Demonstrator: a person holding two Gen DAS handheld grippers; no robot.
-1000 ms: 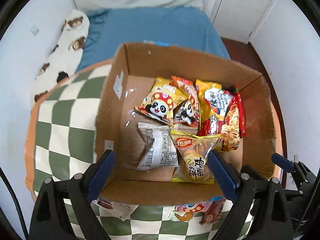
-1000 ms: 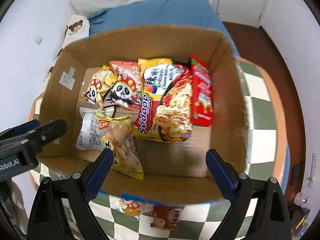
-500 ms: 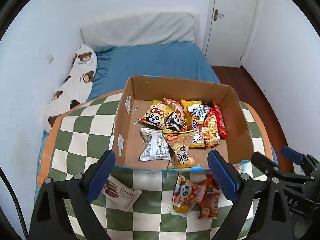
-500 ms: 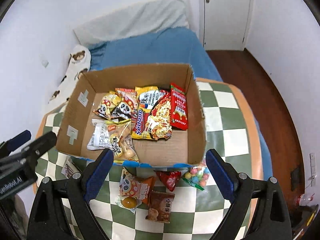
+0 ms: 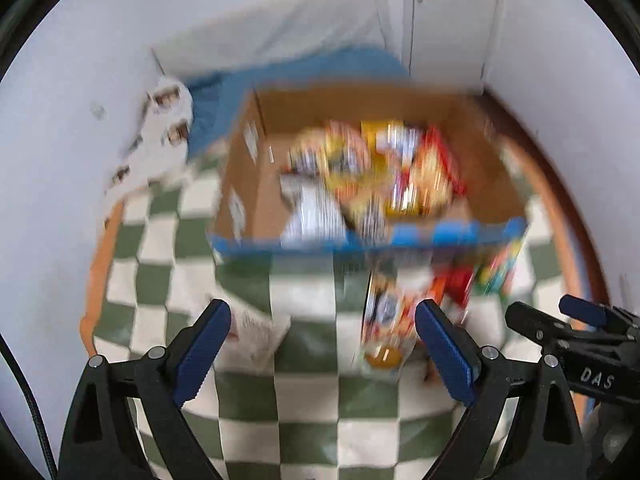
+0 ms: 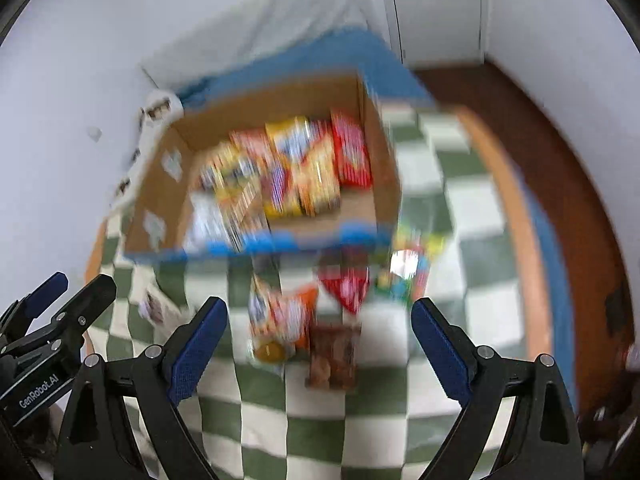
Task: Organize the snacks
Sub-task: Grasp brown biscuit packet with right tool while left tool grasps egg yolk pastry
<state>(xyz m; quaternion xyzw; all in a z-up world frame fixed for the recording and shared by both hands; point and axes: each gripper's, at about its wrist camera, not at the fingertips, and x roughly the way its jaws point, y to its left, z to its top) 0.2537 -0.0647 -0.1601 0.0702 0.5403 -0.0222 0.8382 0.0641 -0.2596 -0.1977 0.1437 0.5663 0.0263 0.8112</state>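
Note:
Both views are motion-blurred. A cardboard box (image 5: 240, 184) holds several snack packets (image 5: 372, 168) on a green-and-white checked table (image 5: 304, 432); it also shows in the right wrist view (image 6: 160, 200). Loose snacks lie in front of the box: a panda packet (image 6: 280, 316), a brown packet (image 6: 334, 354), a red packet (image 6: 346, 286), a candy bag (image 6: 408, 268) and a white packet (image 5: 256, 330). My left gripper (image 5: 322, 346) is open and empty above the table. My right gripper (image 6: 318, 344) is open and empty above the loose snacks.
A bed with a blue sheet (image 5: 304, 72) and a bear-print pillow (image 5: 160, 132) stands behind the table. White walls close in on the left and right. A white door (image 5: 444, 20) and brown floor (image 6: 560, 128) lie at the back right.
Both grippers have pulled back from over the box toward the table's near side and are moving fast. The loose snacks in front of the box came into view. Both stayed open.

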